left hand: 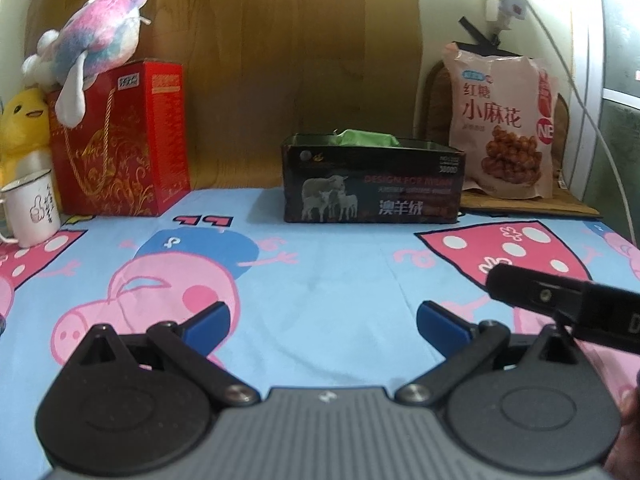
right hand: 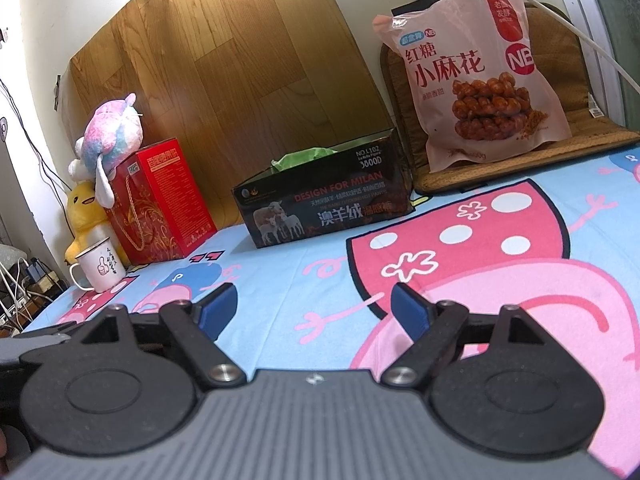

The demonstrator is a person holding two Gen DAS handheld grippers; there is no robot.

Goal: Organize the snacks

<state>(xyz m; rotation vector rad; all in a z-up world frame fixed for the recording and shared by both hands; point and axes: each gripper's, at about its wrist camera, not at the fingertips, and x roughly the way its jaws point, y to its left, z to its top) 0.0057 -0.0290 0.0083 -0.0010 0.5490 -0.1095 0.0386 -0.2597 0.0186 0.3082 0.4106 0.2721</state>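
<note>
A pink snack bag [left hand: 502,124] [right hand: 486,80] printed with fried dough twists leans upright against a woven mat at the back right. To its left stands an open black box [left hand: 372,180] [right hand: 324,196] with sheep on its side and a green packet [left hand: 368,138] [right hand: 302,158] poking out of the top. My left gripper [left hand: 322,322] hovers open over the cartoon bedsheet, nothing between its blue pads. My right gripper [right hand: 314,306] is open too, low over the sheet, well short of the box. Its black finger [left hand: 560,300] juts into the left wrist view from the right.
A red gift box [left hand: 120,136] [right hand: 160,204] stands at the back left with a pink-blue plush [left hand: 92,44] [right hand: 110,136] on top and a yellow plush [left hand: 24,128] [right hand: 86,216] beside it. A white mug [left hand: 30,214] [right hand: 98,268] stands in front. A wooden panel [left hand: 280,60] backs the bed.
</note>
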